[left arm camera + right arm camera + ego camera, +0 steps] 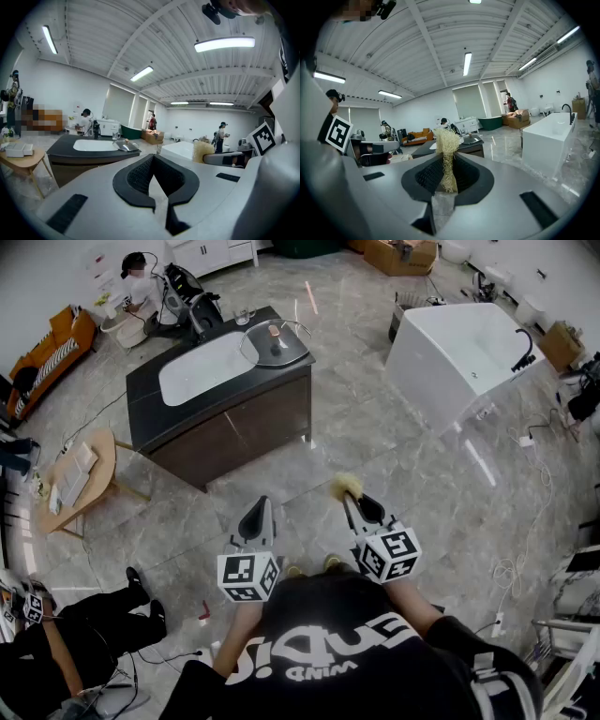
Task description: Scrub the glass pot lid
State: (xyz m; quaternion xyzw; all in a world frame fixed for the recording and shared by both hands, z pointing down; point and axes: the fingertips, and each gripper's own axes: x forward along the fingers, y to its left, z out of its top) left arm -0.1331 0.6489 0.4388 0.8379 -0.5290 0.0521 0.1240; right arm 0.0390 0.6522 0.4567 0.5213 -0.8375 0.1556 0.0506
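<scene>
The glass pot lid lies on the dark sink counter, far ahead of me across the floor. It shows small in the left gripper view as the lid and in the right gripper view as the lid. My left gripper is held in the air at waist height, and its jaws are shut with nothing between them. My right gripper is level with it and shut on a pale yellow fibre scrubber, which sticks up between the pads as the scrubber.
A white basin is set in the counter, with a glass cup behind the lid. A white bathtub stands to the right and a small wooden table to the left. A person crouches at lower left. Cables trail on the floor.
</scene>
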